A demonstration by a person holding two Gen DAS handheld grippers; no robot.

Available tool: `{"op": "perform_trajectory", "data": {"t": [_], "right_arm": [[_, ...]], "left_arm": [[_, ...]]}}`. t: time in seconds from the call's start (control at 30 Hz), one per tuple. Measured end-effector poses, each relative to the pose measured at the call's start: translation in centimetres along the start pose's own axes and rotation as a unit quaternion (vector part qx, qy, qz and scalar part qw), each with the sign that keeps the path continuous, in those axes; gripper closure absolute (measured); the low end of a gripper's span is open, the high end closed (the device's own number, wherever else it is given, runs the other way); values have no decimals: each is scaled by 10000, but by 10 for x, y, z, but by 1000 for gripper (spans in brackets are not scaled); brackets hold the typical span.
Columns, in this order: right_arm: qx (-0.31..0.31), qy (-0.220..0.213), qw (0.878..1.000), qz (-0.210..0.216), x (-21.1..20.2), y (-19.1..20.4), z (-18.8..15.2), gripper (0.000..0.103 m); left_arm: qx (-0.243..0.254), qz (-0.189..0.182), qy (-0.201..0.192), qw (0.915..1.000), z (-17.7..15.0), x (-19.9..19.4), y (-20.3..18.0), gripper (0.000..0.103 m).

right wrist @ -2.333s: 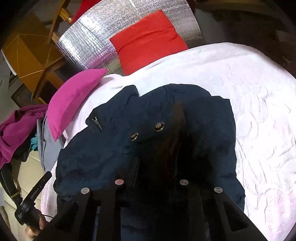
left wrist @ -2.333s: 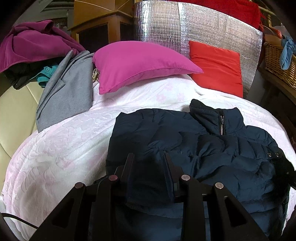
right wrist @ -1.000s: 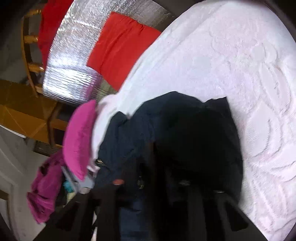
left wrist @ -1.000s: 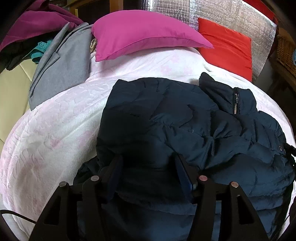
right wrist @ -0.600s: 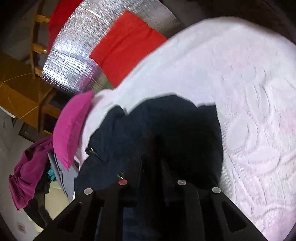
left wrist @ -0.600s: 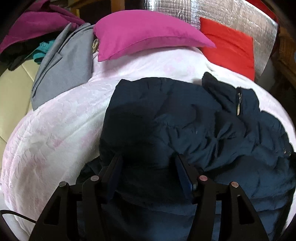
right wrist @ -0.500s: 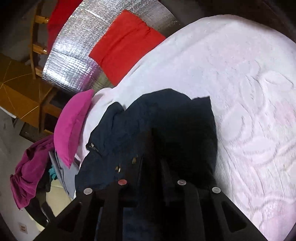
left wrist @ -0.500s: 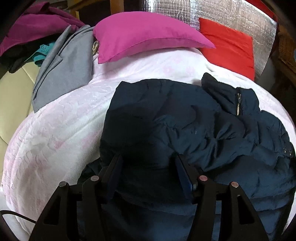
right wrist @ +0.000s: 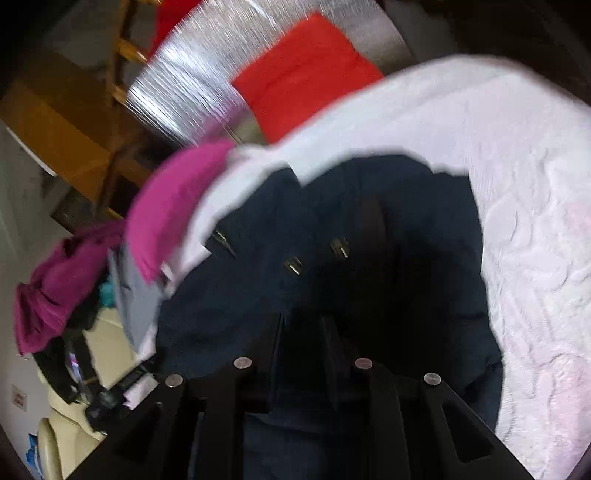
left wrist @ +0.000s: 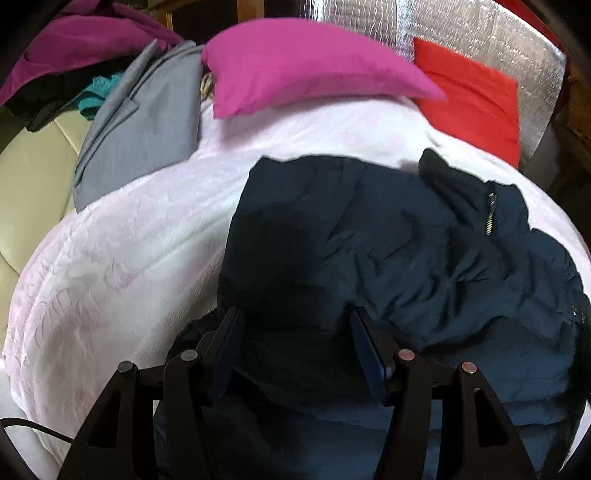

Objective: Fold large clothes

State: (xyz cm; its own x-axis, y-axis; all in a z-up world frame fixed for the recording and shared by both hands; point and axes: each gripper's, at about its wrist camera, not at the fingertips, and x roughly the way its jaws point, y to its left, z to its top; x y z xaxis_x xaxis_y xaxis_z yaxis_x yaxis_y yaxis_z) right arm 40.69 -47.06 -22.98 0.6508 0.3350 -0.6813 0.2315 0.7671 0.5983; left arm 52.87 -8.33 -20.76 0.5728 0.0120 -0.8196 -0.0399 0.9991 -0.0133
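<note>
Left wrist view: left gripper (left wrist: 295, 332) tipped steeply down over the near hem of the navy puffer jacket (left wrist: 388, 251), jaws about half spread with a thick bunch of the jacket's fabric filling the gap and both blue pads against it. Jacket spread across the pale pink quilt (left wrist: 122, 266), collar and zip toward the far right. Beyond it a magenta pillow (left wrist: 306, 62), a red pillow (left wrist: 472, 96) leaning on a silver foil panel (left wrist: 461, 29), and a grey garment (left wrist: 144, 122) at far left.

Right wrist view: blurred. Right gripper (right wrist: 301, 332) angled downward and rolled, so the bed slants across the picture. Jaws narrow, dark cloth of the jacket (right wrist: 258, 288) between them; cannot tell through shadow and blur whether the pads pinch it. Two snap buttons (right wrist: 317, 254) just ahead of the fingertips, quilt (right wrist: 517, 192) to the right.
</note>
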Motion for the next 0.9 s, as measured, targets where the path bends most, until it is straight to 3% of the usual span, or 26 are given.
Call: {"op": "perform_trajectory", "data": {"t": [0.1,0.2,0.43,0.6,0.77,0.9], "right_arm": [[176,29,9998,54,5,-7,-2,81],[-51,-43,10000,-59,0,8,0,79],[-504,-72,9975,488,5,57,-1,79],[-674,251,9951,679,40,80,-11,79],[-698,638,9940,541,67,74,-26,80],[-636,767,9933,582,66,67,-27,80]], "left_arm": [[73,76,-40,9999,-1,-1,-3,41],[36,-34,-206,9998,1,-8,-3,41],[332,-434,-664,9963,1,-27,-19,41],[763,-308,-333,9961,-3,-9,-35,41],[758,-175,-136,9969,-3,2,-33,37],[792,-141,-115,9967,-3,2,-34,37]]}}
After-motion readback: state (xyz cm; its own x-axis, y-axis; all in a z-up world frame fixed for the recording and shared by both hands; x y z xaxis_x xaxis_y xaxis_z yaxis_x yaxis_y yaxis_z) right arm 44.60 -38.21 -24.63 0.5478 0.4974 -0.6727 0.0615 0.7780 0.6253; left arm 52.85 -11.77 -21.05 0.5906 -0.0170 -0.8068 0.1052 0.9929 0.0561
